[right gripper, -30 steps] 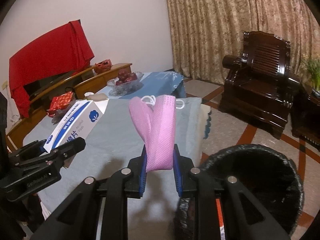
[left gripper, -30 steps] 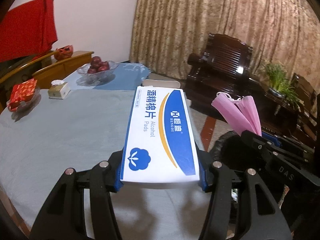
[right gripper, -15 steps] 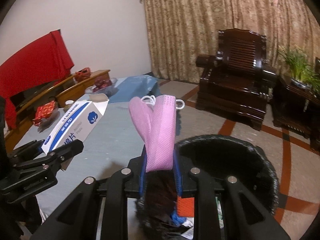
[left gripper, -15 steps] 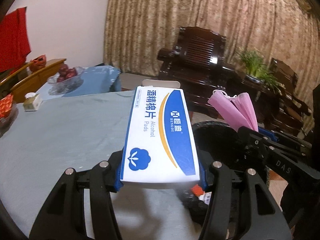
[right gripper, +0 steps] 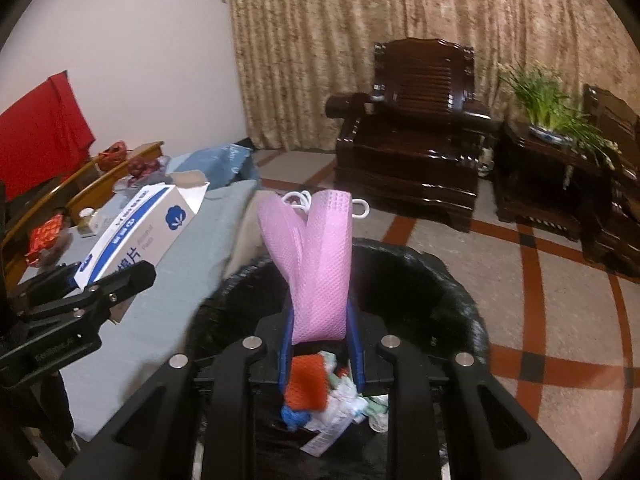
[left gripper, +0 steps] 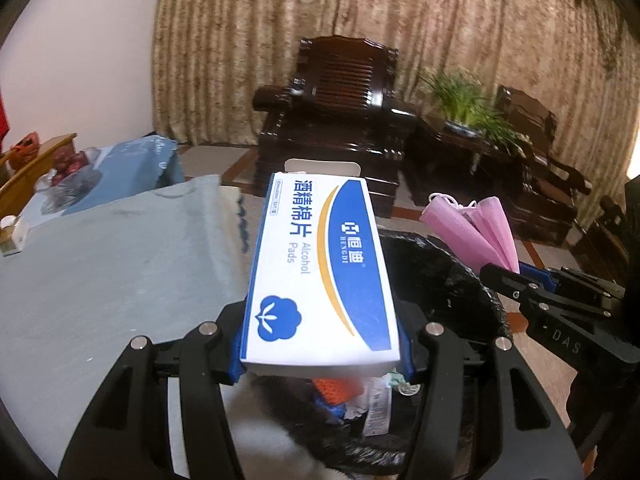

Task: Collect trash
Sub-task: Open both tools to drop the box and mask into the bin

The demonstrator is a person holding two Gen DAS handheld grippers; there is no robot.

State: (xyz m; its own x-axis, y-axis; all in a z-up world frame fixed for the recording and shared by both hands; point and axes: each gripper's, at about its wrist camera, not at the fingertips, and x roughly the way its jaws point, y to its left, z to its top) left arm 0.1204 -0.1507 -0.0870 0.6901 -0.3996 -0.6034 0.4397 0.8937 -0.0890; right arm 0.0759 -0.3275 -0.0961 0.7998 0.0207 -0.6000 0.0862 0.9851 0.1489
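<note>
L gripper [left gripper: 320, 360] is clamping the alcohol pads box [left gripper: 320, 268] btwn both pads; R gripper [right gripper: 320, 356] is pinching the pink face mask [right gripper: 316, 264], both hanging over the black trash bin [right gripper: 440, 280].

Open bin mouth [right gripper: 460, 280] below, table edge [right gripper: 224, 216] close left, armchair [right gripper: 412, 152] well beyond

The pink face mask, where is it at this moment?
The pink face mask is clamped in the right gripper, above the open black trash bin. In the left wrist view it shows right of the alcohol pads box.
</note>
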